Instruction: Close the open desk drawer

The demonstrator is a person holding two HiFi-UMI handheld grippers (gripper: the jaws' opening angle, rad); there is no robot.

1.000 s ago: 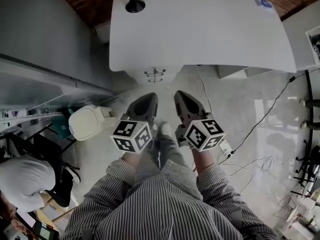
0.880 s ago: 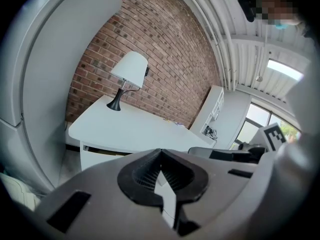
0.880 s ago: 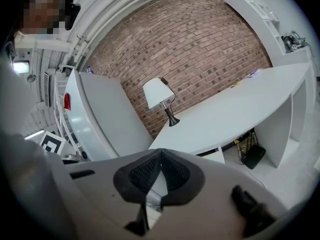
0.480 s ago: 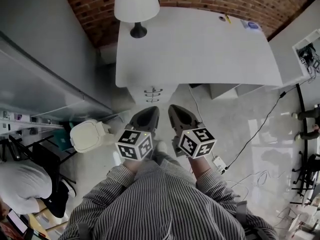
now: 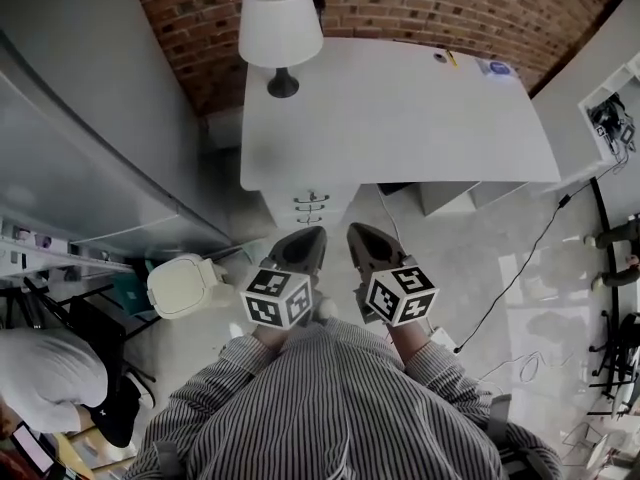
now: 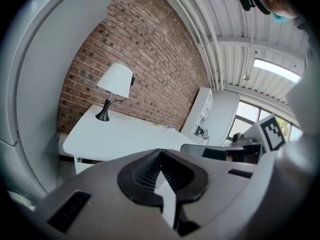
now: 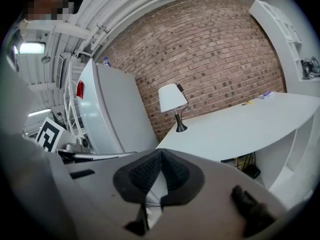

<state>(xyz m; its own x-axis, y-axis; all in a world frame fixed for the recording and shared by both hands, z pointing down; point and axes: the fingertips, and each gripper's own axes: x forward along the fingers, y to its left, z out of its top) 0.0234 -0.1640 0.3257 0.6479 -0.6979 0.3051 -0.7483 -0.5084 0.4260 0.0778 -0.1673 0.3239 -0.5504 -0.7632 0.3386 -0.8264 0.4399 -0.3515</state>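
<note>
Left gripper (image 6: 160, 153), right gripper (image 7: 161, 151): jaw tips meeting, nothing held. Both are short of the drawer stack (image 5: 311, 206) under the white desk (image 5: 400, 118).
Gripper views only: ceiling pipes (image 6: 200, 34).
Head view only: floor cable (image 5: 520, 268).
Room: table lamp (image 5: 281, 33), brick wall (image 5: 400, 3).

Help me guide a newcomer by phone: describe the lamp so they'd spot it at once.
Find the brick wall, then the white desk in front of it. The lamp stands at the desk's back left corner: white shade, dark stem and foot, the only tall thing on the desk.
</note>
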